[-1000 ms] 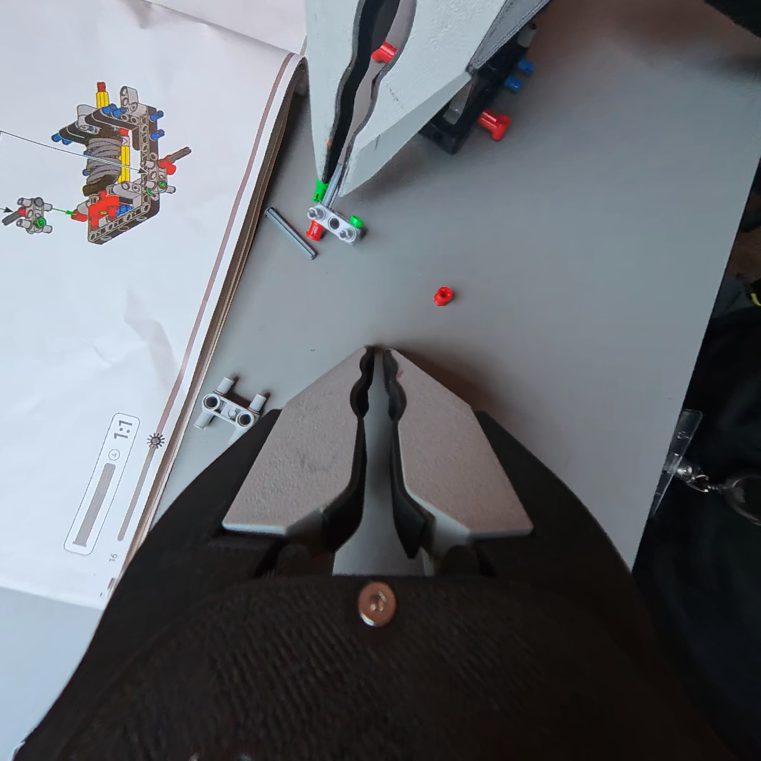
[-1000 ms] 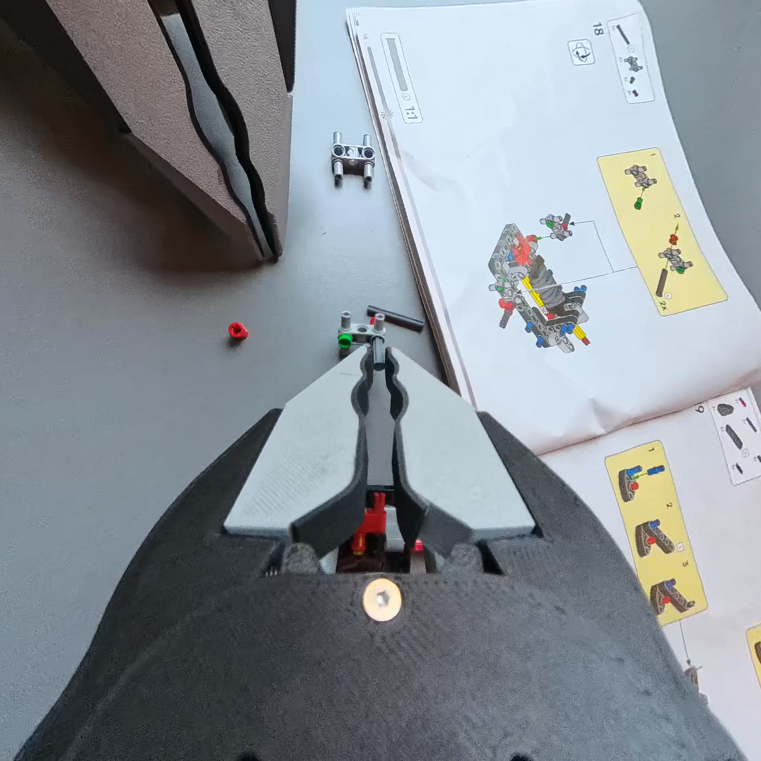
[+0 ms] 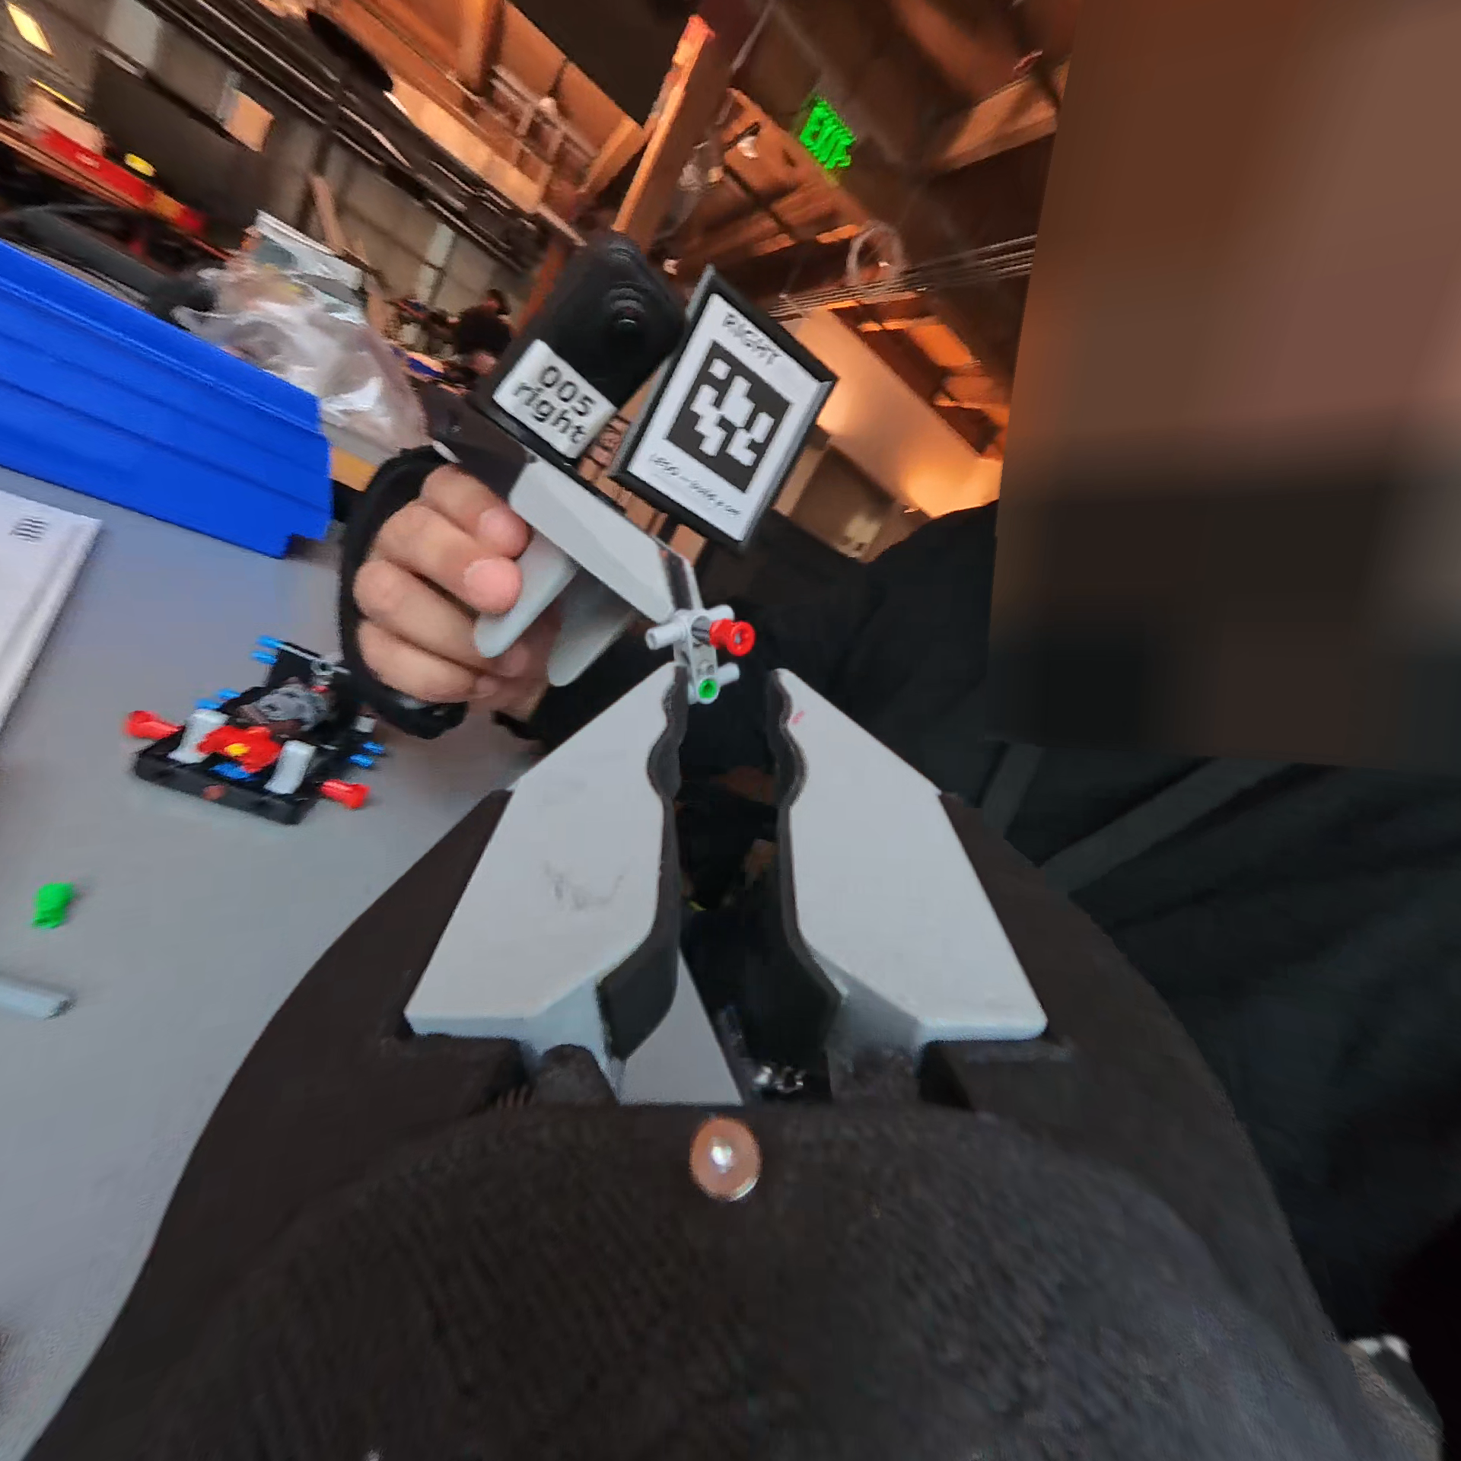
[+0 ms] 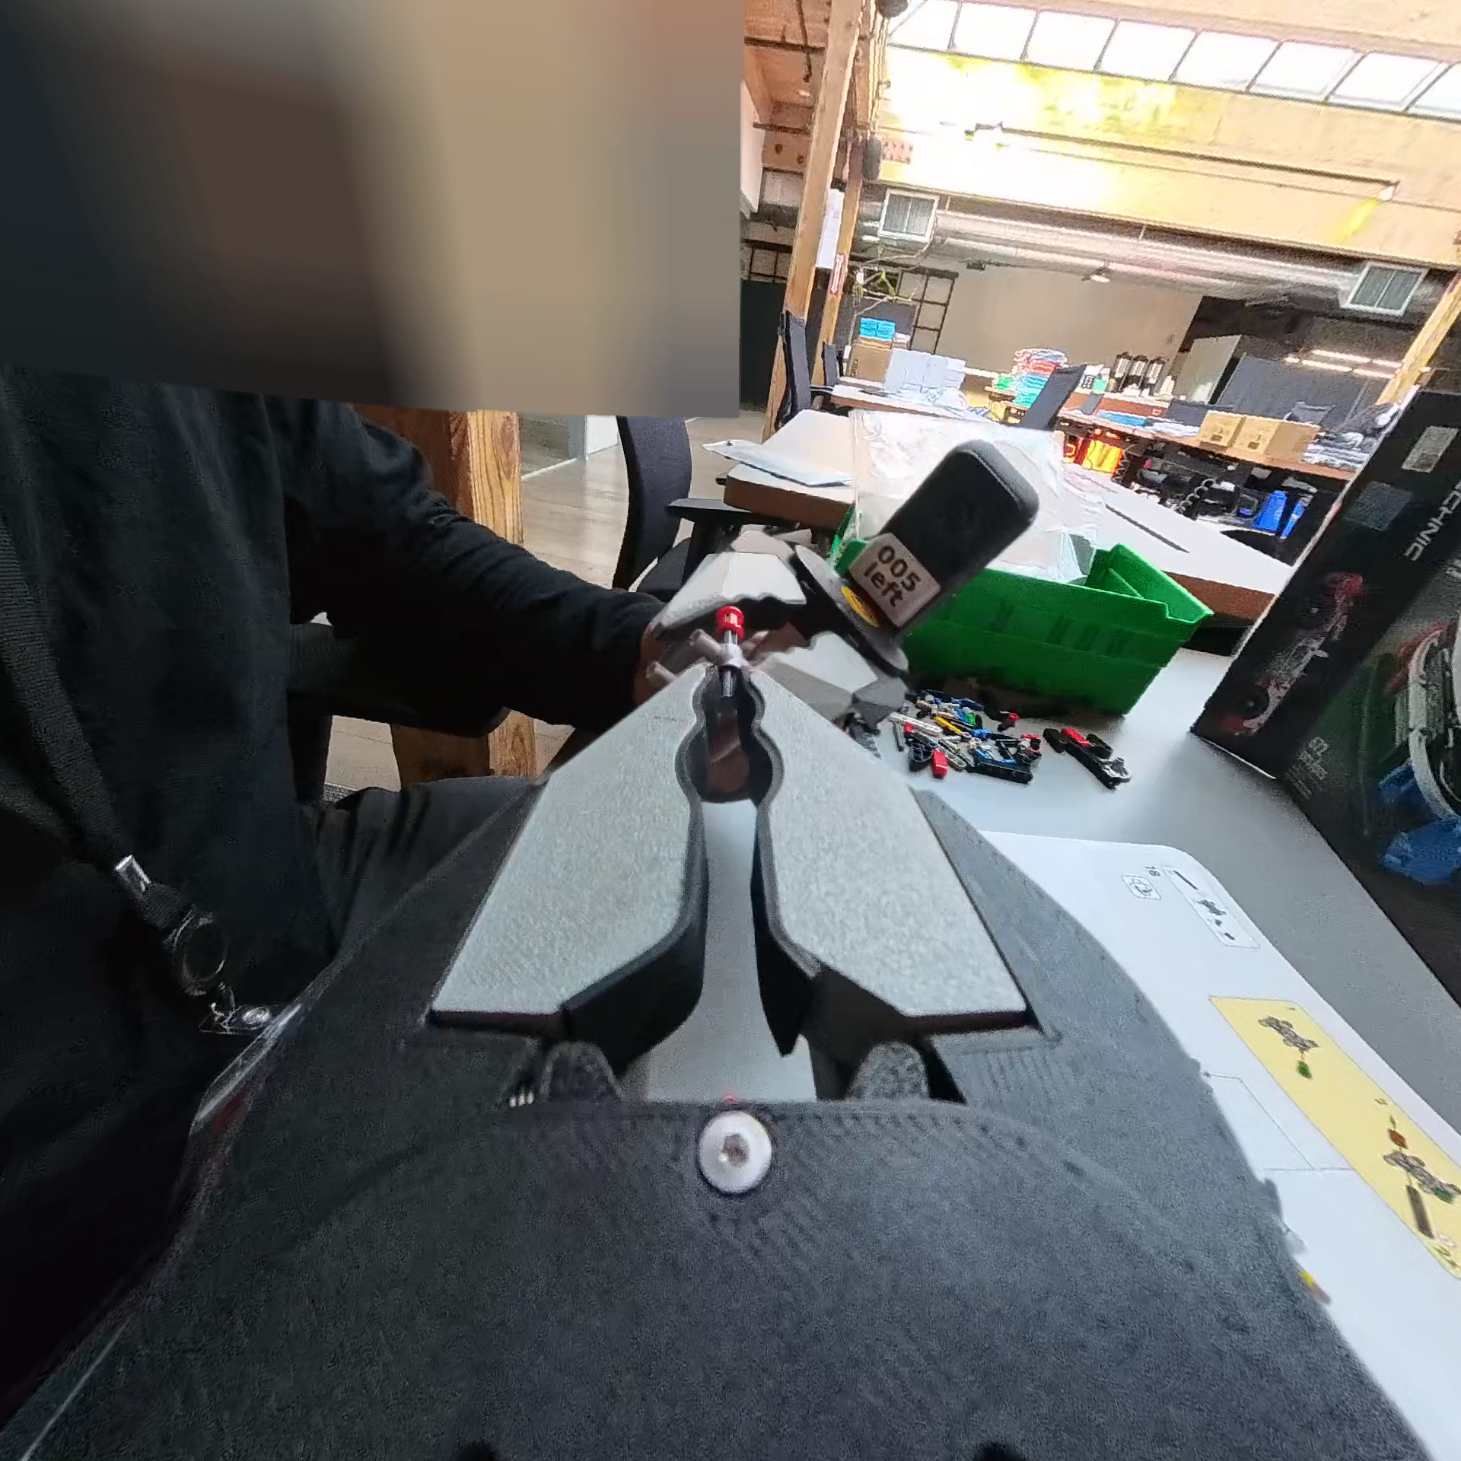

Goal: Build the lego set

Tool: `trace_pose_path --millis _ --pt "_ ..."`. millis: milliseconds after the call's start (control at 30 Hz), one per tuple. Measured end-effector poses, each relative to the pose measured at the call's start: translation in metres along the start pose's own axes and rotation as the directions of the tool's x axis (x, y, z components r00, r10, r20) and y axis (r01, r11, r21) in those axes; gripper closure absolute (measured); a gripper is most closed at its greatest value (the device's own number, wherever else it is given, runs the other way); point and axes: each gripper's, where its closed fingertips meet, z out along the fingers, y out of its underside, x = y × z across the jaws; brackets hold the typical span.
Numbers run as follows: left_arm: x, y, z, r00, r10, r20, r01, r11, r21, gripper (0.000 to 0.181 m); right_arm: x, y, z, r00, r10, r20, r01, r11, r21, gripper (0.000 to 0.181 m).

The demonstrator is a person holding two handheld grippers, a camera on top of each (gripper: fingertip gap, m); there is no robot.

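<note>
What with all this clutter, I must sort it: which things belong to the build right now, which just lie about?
In the job: right gripper, shut on the grey connector piece; open left gripper; black part-built model; instruction booklet.
Lying about: green bin; blue bin; set box; loose green piece.
</note>
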Motion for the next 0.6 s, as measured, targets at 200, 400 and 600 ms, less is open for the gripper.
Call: trace_pose_path --millis 200,400,600 --pt "0.018 0.007 0.012 0.985 -0.046 -0.166 0.048 0.999 0.011 0.181 -0.004 -0.006 0.002 0.998 0.037 0.055 -0.041 0.995 0.086 0.180" --pt "0.015 0.001 0.010 0.969 -0.095 -0.228 0.118 0.989 0.088 0.181 -0.003 -0.016 -0.002 0.994 0.072 0.081 -0.085 0.982 0.170 0.180" --pt "0.016 -0.002 0.007 0.950 -0.134 -0.282 0.167 0.982 0.093 0.181 -0.007 -0.021 -0.003 0.989 0.083 0.119 -0.106 0.972 0.209 0.180"
